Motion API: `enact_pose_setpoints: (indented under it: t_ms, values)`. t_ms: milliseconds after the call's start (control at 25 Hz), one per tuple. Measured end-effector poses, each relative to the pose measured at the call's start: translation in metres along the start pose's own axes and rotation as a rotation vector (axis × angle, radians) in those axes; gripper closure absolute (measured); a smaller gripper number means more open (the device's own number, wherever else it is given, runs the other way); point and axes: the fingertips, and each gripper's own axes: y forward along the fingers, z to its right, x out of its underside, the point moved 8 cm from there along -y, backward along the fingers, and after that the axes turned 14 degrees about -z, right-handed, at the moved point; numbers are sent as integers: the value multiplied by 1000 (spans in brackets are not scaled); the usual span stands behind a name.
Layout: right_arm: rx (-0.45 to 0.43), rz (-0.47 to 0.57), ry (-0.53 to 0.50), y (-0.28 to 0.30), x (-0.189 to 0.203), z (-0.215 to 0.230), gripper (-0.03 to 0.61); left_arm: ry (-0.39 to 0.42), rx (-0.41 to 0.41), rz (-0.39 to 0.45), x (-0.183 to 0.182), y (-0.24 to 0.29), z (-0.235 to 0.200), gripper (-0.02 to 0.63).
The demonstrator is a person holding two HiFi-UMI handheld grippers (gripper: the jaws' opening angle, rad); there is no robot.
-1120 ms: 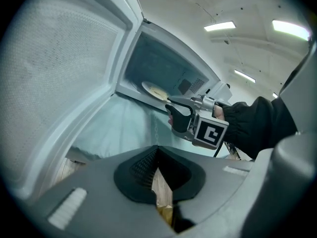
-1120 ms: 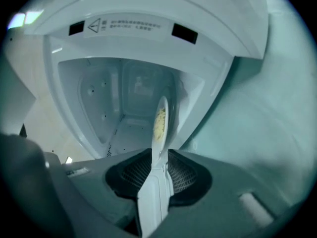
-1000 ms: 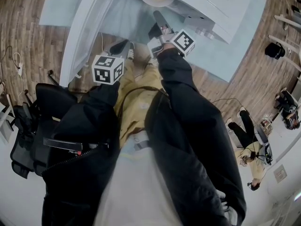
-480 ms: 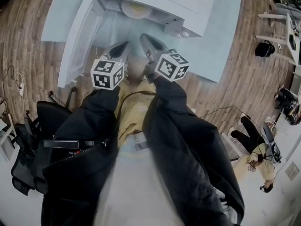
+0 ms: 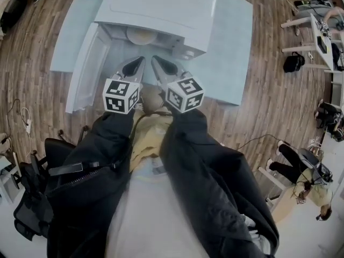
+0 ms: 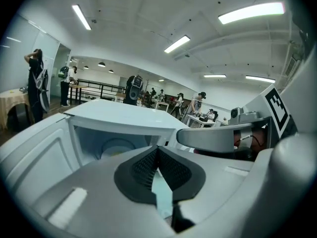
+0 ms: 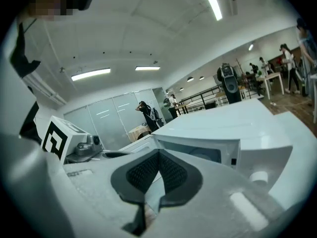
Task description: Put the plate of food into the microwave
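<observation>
— Where is the plate of food [image 5: 141,35] sitting?
— Inside the microwave [image 5: 161,7], toward the back of the cavity. The door [image 5: 86,69] is hanging wide open to the left.
— And the grippers?
— The left gripper [image 5: 140,61] and right gripper [image 5: 155,61] are hovering side by side just before the opening, above the table [image 5: 236,47]. Each has its jaws pressed together on nothing.

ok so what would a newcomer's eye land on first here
The white microwave at the top of the head view, its door swung open to the left and a plate of food inside. Just below it, the left tool and right tool, with black-and-white marker cubes, point at the opening, jaws shut and empty.
</observation>
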Motion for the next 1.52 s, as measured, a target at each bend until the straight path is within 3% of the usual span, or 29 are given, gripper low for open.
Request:
enact_pose_setpoints:
  t_ms: [240, 520, 880, 1200, 1520]
  values:
    - [104, 105, -164, -34, -29, -6, 585, 88, -41, 76, -32, -11, 18, 618]
    - [179, 203, -259, -57, -50, -7, 585, 144, -47, 175, -64, -23, 34, 618]
    - [211, 247, -269, -73, -63, -9, 584, 218, -55, 250, -87, -41, 47, 618]
    - [208, 253, -277, -74, -66, -12, 585, 205, -99, 262, -86, -47, 40, 618]
    - [195, 250, -287, -73, -67, -15, 586, 210, -75, 287, -84, -51, 43, 618]
